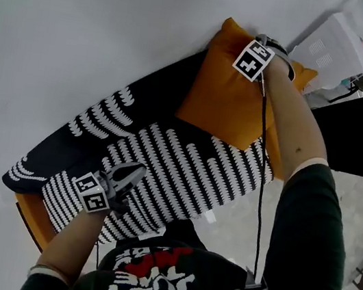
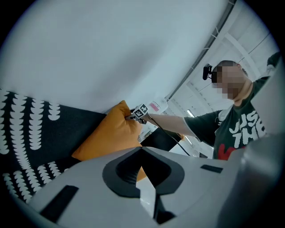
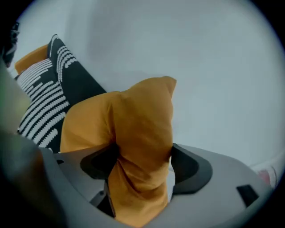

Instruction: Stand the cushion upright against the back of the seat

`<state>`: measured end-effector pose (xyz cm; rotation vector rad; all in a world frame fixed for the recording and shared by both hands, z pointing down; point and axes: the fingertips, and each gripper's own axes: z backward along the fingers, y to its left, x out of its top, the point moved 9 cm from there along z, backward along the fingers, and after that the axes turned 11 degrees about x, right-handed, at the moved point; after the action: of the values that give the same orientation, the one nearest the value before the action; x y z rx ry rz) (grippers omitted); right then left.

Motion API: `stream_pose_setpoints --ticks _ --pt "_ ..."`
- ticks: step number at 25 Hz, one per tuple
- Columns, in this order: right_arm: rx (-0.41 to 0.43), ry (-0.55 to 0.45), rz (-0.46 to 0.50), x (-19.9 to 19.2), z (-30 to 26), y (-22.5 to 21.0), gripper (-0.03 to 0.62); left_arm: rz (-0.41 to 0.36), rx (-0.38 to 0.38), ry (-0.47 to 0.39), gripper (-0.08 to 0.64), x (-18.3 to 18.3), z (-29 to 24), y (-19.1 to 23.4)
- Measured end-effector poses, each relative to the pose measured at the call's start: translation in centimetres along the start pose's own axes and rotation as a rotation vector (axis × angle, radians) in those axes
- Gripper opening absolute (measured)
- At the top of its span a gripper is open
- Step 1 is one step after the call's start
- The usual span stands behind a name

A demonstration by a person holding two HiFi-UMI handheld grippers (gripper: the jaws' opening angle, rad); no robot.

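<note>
Cushion [image 1: 225, 100] is at the far end of the seat [image 1: 184, 169], leaning on the seat back [image 1: 152, 94], one corner up by the wall [image 1: 85, 20]. R claw [image 3: 142, 164] has that top corner bunched between its jaws. They're set fairly wide w/ fabric touching both sides, so the grip looks light. L claw [image 2: 142, 148] is closed, nothing in it, over the seat's near end, well apart from the cushion. To do it well: hold the corner vs the back til the bottom edge sits square, release slow, check it won't flop fwd. L claw could steady the base.
</note>
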<state>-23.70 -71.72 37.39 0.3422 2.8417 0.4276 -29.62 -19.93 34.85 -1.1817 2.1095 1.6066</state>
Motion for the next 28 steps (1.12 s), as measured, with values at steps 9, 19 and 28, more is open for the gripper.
stream_pose_setpoints --ticks 9,19,28 --pt "-0.154 -0.142 0.015 -1.3 4.0 1.6 0.374 0.006 -0.018 0.018 0.011 0.3 -0.1 -0.5" --pt "-0.024 -0.888 -0.481 -7.7 16.5 5.8 0.373 -0.047 -0.057 -0.007 0.011 2.6 0.5 -2.4" --pt "0.057 -1.155 -0.729 -11.3 26.1 16.0 0.221 -0.104 -0.134 -0.052 0.011 4.4 4.1 -5.1"
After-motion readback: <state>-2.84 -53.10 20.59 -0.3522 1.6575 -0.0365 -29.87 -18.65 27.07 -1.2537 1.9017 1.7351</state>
